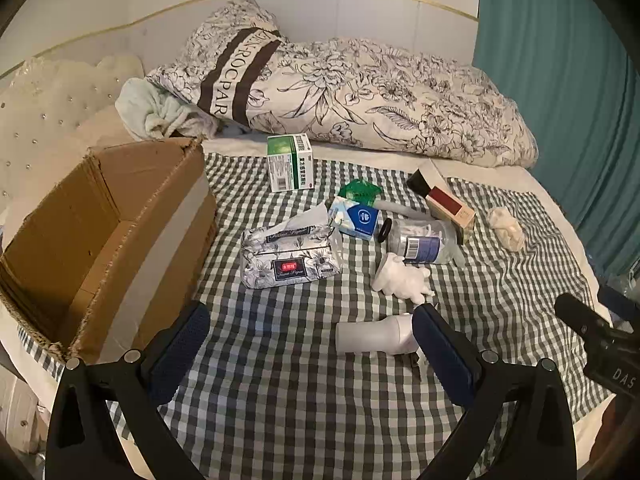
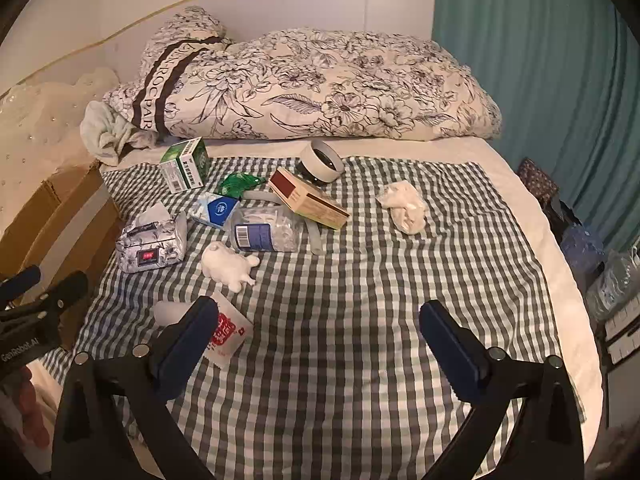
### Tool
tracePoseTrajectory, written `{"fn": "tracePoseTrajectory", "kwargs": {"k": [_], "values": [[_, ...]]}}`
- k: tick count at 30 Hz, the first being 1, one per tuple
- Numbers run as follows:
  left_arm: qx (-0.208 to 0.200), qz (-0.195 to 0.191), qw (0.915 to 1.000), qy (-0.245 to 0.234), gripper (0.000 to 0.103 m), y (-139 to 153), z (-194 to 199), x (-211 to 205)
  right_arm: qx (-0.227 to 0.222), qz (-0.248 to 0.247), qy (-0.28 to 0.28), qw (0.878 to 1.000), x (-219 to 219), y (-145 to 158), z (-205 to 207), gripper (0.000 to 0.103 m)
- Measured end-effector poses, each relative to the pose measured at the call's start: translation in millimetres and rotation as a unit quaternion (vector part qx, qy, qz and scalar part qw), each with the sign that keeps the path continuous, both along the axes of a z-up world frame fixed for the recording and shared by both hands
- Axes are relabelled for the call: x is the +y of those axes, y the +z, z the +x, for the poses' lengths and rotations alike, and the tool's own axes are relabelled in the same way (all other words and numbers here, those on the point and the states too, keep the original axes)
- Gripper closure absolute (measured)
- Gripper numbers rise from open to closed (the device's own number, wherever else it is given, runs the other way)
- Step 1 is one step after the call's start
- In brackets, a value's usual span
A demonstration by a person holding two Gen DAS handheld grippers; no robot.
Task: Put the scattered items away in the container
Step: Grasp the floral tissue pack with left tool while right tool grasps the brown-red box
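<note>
An open cardboard box (image 1: 100, 232) stands at the left on a checked cloth (image 1: 280, 380). Scattered on the cloth lie a floral tissue pack (image 1: 290, 254), a green and white carton (image 1: 289, 162), a blue packet (image 1: 356, 220), a clear jar on its side (image 1: 420, 242), a white figurine (image 1: 400, 278), a white bottle (image 1: 372, 334), a long red and tan box (image 1: 444, 200) and a crumpled tissue (image 1: 506, 226). My left gripper (image 1: 310, 346) hovers open over the near cloth, the white bottle by its right finger. My right gripper (image 2: 320, 338) is open too, its left finger over a red and white sachet (image 2: 226, 334).
A folded floral duvet (image 1: 360, 92) and a pale towel (image 1: 156, 110) lie at the back against the headboard. A roll of tape (image 2: 322, 160) and a green wrapper (image 2: 238, 184) sit behind the items. A teal curtain (image 2: 540, 80) hangs to the right, with plastic bottles (image 2: 612, 280) beside the bed.
</note>
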State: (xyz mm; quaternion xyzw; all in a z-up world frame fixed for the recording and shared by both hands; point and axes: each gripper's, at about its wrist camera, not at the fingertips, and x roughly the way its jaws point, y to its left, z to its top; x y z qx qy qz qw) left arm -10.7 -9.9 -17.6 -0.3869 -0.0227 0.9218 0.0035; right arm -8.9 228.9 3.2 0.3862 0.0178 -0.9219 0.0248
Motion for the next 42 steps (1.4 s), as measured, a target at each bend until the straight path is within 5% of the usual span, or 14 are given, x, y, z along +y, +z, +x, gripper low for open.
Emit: {"fn": "tracePoseTrajectory", "kwargs": {"k": [22, 37, 42], "values": [[-0.047, -0.001, 0.9989, 0.0, 0.0, -53.0, -96.1, 0.0, -0.003, 0.0, 0.024, 1.0, -10.8, -23.2, -87.9, 0.008], [-0.081, 0.03, 0.9962, 0.01, 0.0, -97.9, -159.8, -9.5, -0.025, 0.072, 0.044, 0.996, -39.2, -54.7, -179.3, 0.008], [-0.091, 0.011, 0.9957, 0.011, 0.0, -109.4, -170.9, -7.4, -0.038, 0.111, 0.048, 0.992, -49.2, -72.8, -201.5, 0.008]]}}
